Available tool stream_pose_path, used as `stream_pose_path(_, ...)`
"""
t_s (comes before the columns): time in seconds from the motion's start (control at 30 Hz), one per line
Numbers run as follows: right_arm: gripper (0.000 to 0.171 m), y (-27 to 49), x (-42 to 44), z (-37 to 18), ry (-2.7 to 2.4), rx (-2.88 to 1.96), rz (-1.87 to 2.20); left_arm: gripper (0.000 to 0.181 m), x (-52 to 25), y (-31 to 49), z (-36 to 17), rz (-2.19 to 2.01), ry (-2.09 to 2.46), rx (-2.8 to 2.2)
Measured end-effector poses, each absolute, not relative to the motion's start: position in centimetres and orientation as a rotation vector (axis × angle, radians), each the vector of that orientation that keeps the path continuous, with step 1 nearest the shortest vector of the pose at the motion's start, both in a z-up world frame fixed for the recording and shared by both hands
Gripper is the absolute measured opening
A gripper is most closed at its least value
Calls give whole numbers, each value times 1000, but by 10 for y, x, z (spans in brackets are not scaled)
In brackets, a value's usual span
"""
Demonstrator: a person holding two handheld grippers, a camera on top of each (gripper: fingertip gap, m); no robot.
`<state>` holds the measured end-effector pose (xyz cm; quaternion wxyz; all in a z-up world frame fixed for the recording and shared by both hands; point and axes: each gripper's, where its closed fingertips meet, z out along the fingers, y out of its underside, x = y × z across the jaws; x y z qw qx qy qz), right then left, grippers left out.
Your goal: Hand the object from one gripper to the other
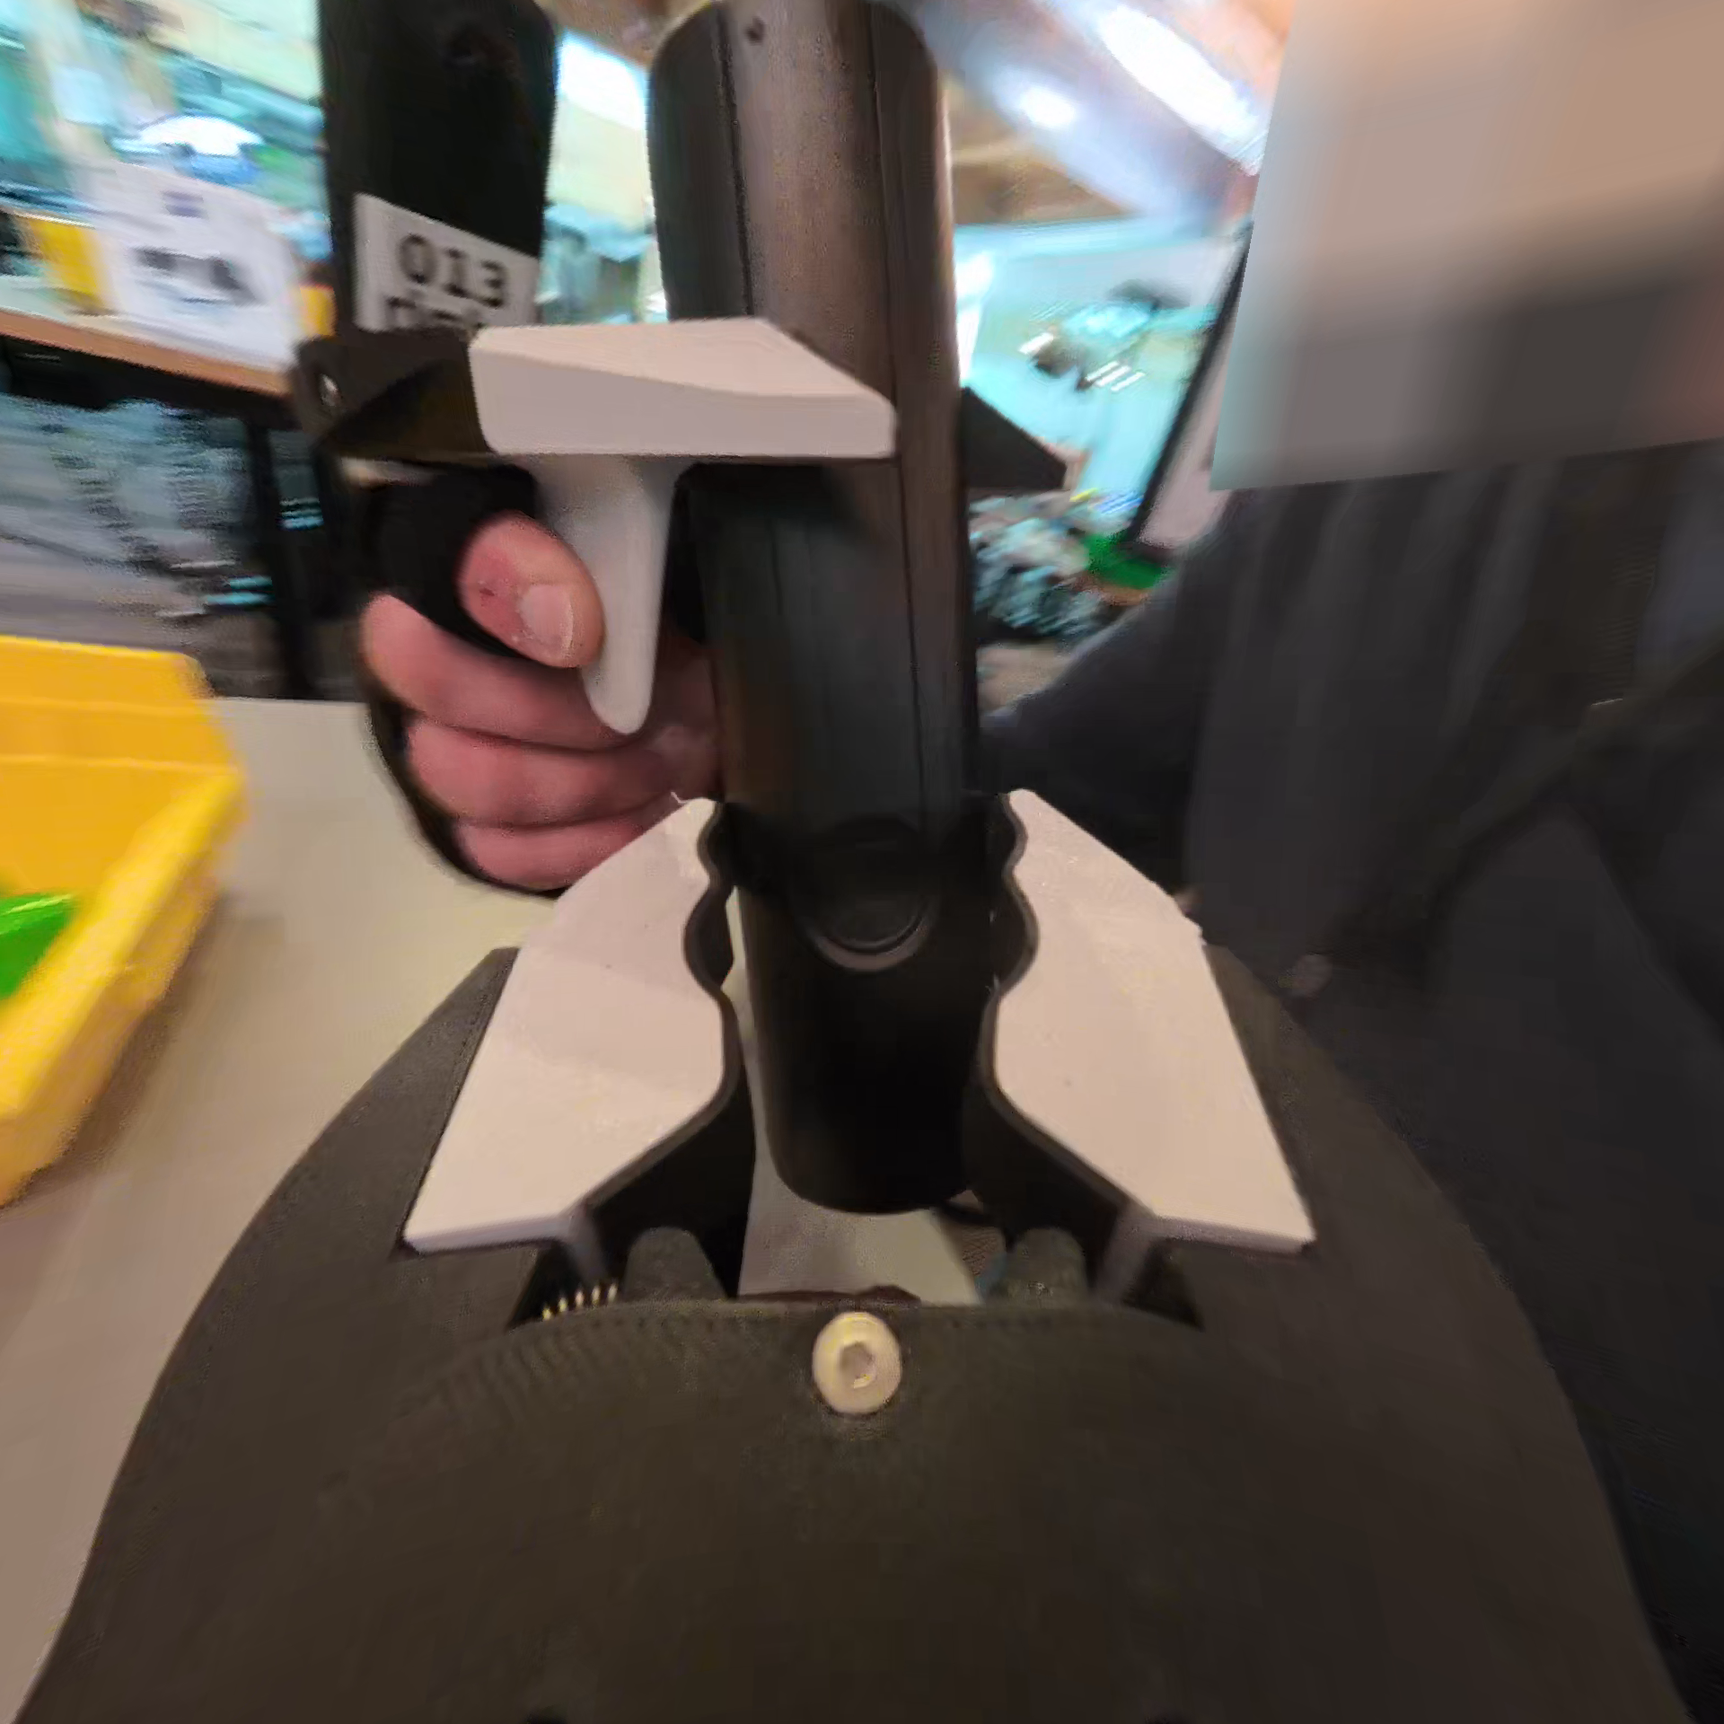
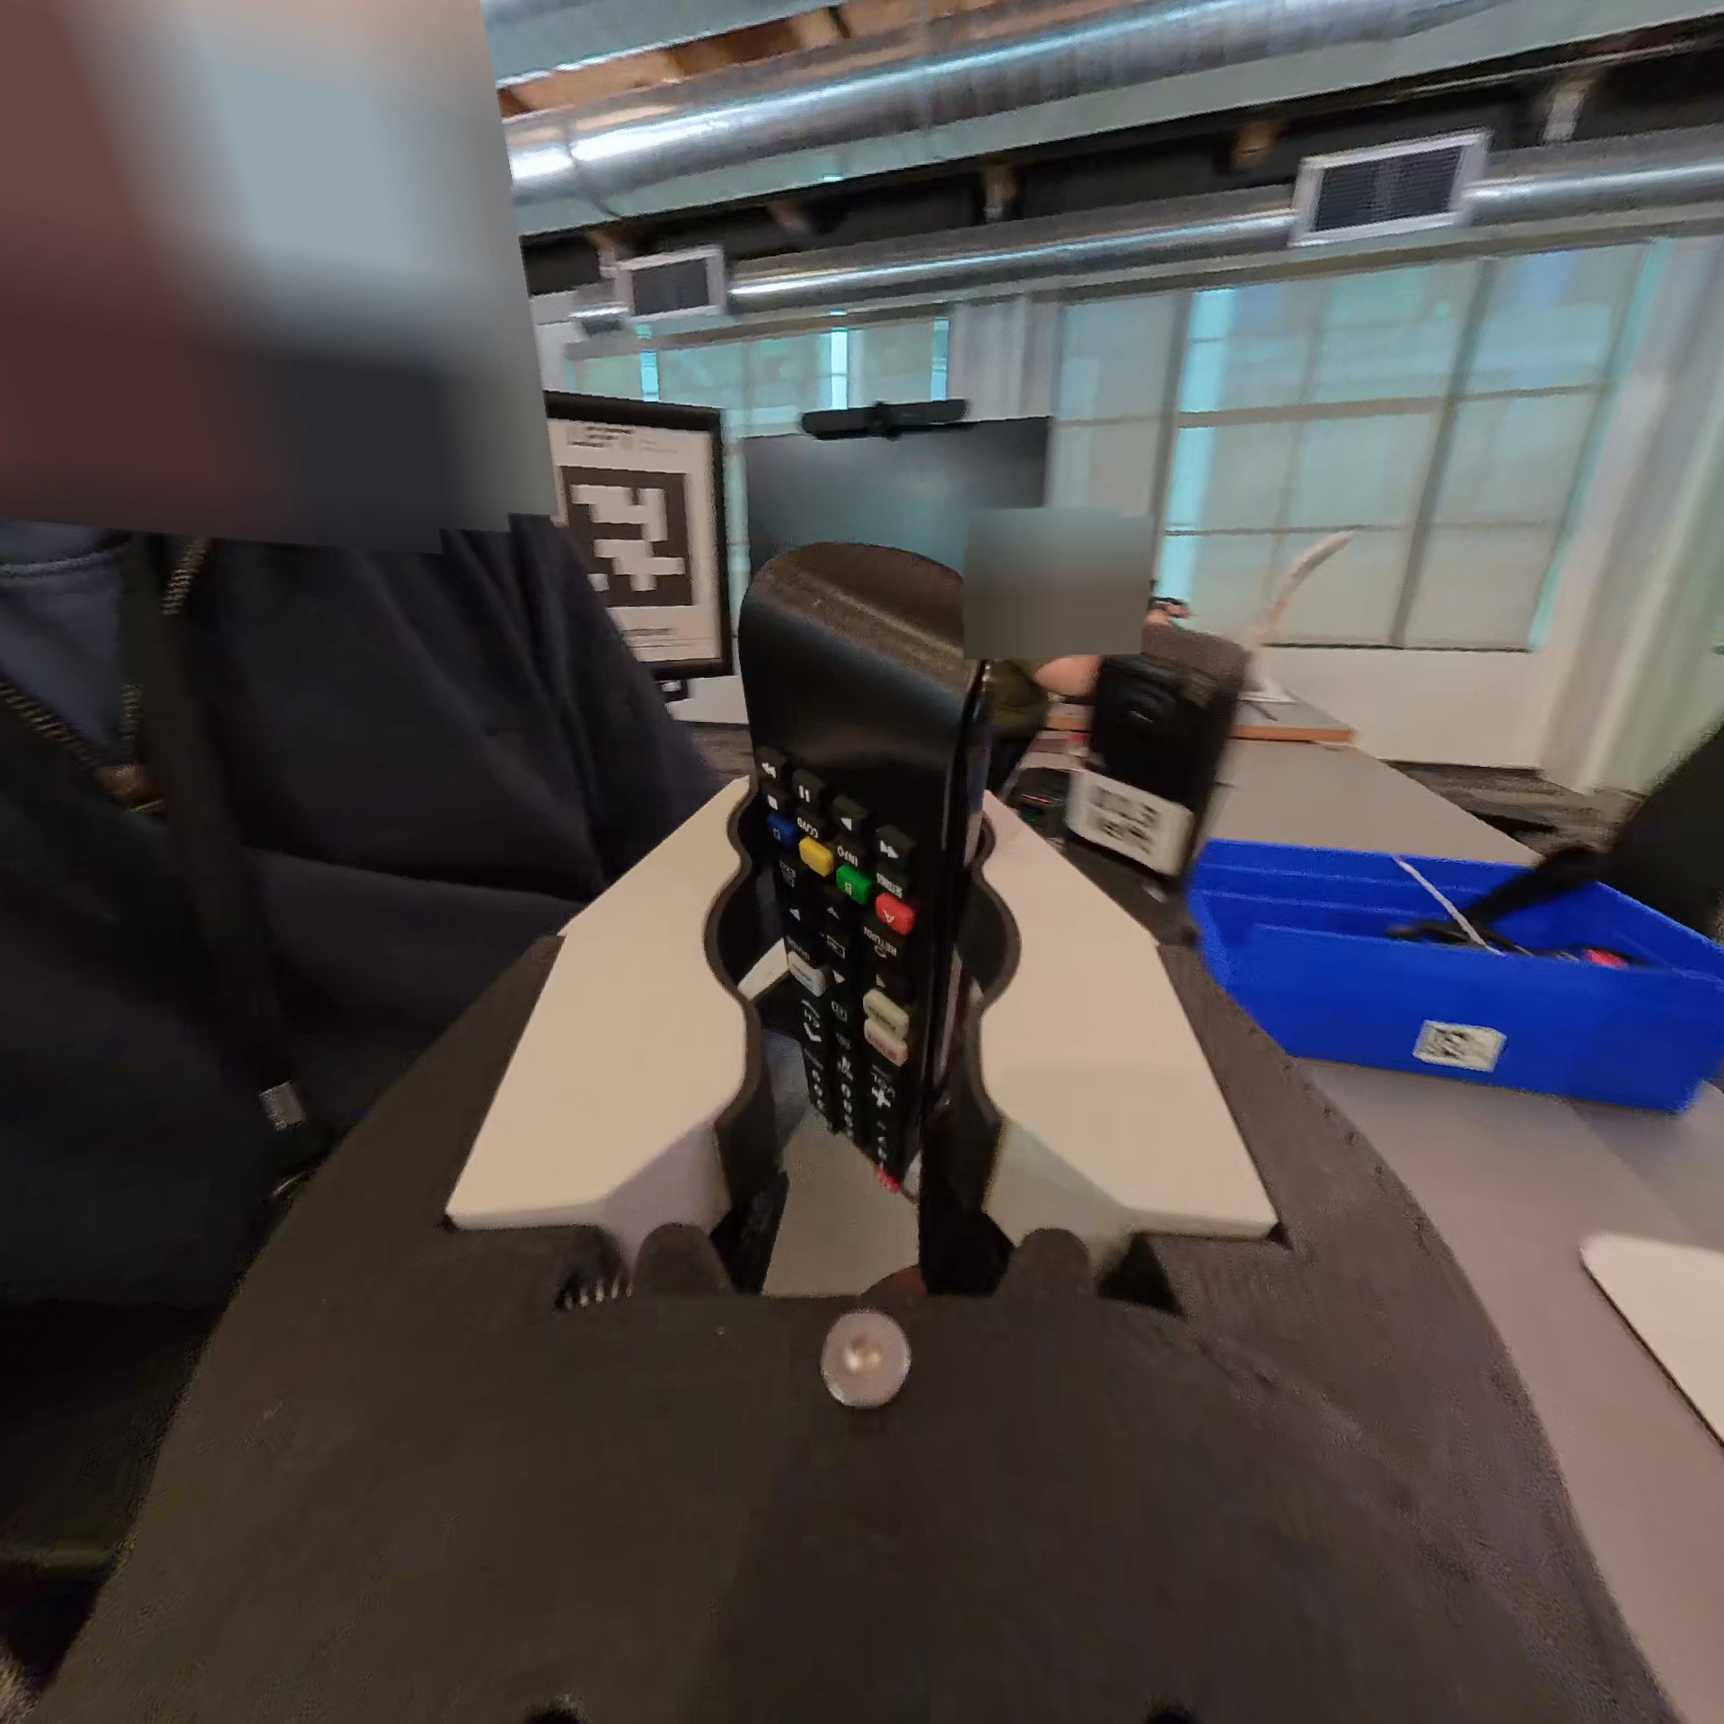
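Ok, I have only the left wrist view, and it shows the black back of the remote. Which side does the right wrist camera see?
Observer: The button side; the remote shows its coloured keys there.
Operator: I see only one white finger up there. Where is the other?
Observer: The right gripper has one finger on each side of the remote, close against its edges.
Operator: Is any bin on that side?
Observer: Yes, a blue bin stands on the grey table.

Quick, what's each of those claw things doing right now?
Left gripper: closed on the lower part of the black remote.
Right gripper: around the same remote; whether it grips yet cannot be told.
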<state>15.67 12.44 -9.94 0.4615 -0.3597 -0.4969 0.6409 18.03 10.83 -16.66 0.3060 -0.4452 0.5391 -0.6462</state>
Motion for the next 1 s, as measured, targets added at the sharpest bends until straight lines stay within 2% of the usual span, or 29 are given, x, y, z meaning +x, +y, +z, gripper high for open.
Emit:
stream_pose_path(0.1, 37, 147, 154, -98, -1100, -998, 1478, 59, 185, 130, -169, -1339, 1399, -1254)
stream_pose_path(0.17, 37, 158, 150, -100, -1047, -1083, 1383, 46, 188, 150, -172, -1068, 1354, -1294)
stream_pose_path(0.33, 36, 168, 148, -104, -985, -1208, 1219, 36, 189, 169, -181, -799, 1306, -1341)
stream_pose_path(0.43, 30, 159, 149, -97, -998, -1196, 1215, 31, 186, 165, -173, -928, 1287, -1340)
stream_pose_path(0.47, 29, 154, 149, -95, -1021, -1186, 1212, 23, 184, 164, -169, -985, 1276, -1337)
stream_pose_path(0.6, 26, 147, 148, -92, -1114, -1163, 1160, 22, 181, 150, -161, -1184, 1299, -1303)
stream_pose_path(0.83, 53, 115, 150, -92, -1392, -1046, 1350, 22, 171, 109, -152, -1721, 1446, -1156)
stream_pose_path(1.0, 53, 65, 140, -109, -1723, -863, 1510, 22, 177, 81, -165, -1898, 1653, -1080)
